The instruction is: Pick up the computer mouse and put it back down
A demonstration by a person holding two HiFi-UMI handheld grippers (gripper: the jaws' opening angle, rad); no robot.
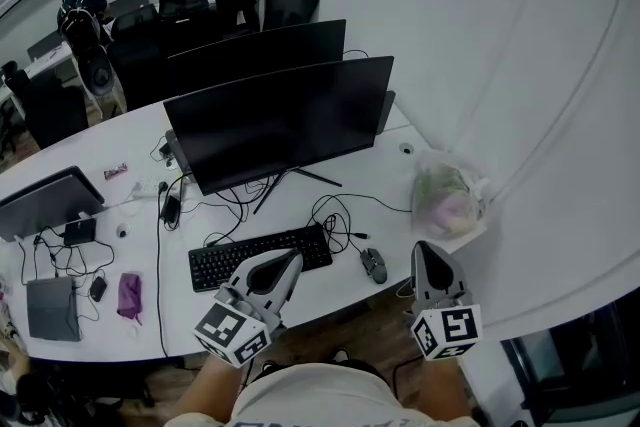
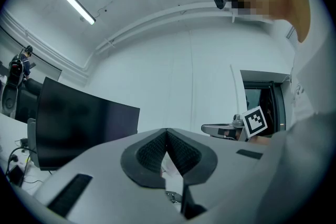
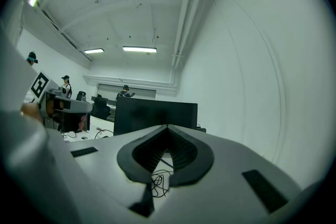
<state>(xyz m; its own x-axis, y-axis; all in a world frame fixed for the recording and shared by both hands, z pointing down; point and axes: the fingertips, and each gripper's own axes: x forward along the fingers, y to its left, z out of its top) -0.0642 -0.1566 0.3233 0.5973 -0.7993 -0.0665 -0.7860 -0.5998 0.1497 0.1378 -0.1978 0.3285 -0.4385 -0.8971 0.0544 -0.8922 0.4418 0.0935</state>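
The dark grey computer mouse lies on the white desk, just right of the black keyboard, with its cable running back toward the monitor. My left gripper hovers over the keyboard's right end, left of the mouse, with its jaws shut and nothing in them. My right gripper is held right of the mouse near the desk's edge, also shut and empty. Both point level. Neither touches the mouse, and neither gripper view shows it.
A large black monitor stands behind the keyboard, with tangled cables under it. A bunched plastic bag sits at the desk's right end. A laptop, a purple pouch and small items lie at the left. The wall is close on the right.
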